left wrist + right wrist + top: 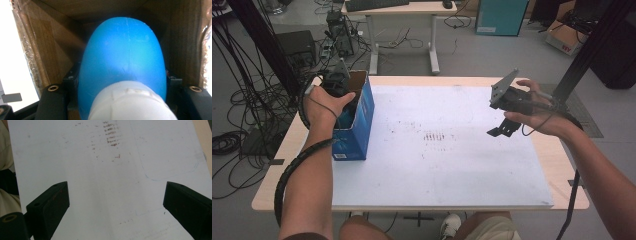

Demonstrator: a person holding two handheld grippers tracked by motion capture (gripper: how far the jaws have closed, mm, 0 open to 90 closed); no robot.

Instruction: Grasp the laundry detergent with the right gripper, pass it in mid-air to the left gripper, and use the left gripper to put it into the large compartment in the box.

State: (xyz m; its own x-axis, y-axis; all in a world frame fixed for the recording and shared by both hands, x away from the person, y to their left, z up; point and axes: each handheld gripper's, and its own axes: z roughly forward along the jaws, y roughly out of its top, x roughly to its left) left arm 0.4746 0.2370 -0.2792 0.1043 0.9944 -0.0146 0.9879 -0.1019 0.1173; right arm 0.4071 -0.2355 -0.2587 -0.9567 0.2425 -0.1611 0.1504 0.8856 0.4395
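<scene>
From above, the left gripper [337, 82] reaches into the blue box [362, 120] on the table [557, 165]. Its own view reveals the fingers clenched on a blue bottle [123, 57] inside. The right gripper [116, 202] hovers, fingers released.

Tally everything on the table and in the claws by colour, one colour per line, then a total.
Blue: 2 (cardboard box, rounded bottle with a white cap gripped inside that box by the left claw)
White: 1 (mat)
Black: 2 (left claw, right claw, open over the mat)
Total: 5
</scene>
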